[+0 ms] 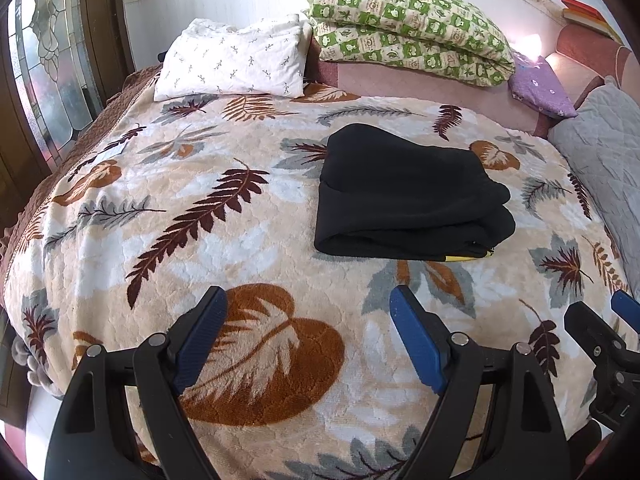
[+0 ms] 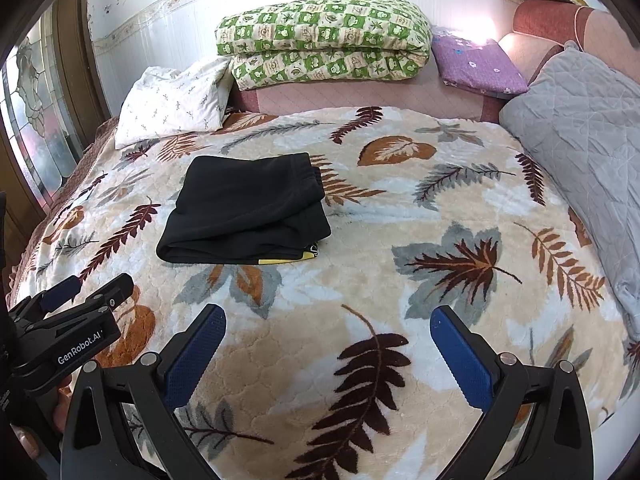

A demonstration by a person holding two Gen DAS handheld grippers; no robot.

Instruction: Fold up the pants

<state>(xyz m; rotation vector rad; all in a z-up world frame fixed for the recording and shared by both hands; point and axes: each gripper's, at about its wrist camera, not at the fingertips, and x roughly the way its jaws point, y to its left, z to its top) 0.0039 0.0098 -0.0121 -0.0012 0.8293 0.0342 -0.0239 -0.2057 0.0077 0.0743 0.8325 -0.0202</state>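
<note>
Black pants lie folded mid-blanket, seemingly done, with left gripper and right gripper both agape and empty nearby, so only square loose edges gently.

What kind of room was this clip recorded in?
Most likely a home bedroom: a bed under a leaf-print blanket, a white pillow and a folded green quilt at its head. Folded black pants lie on the blanket.
</note>
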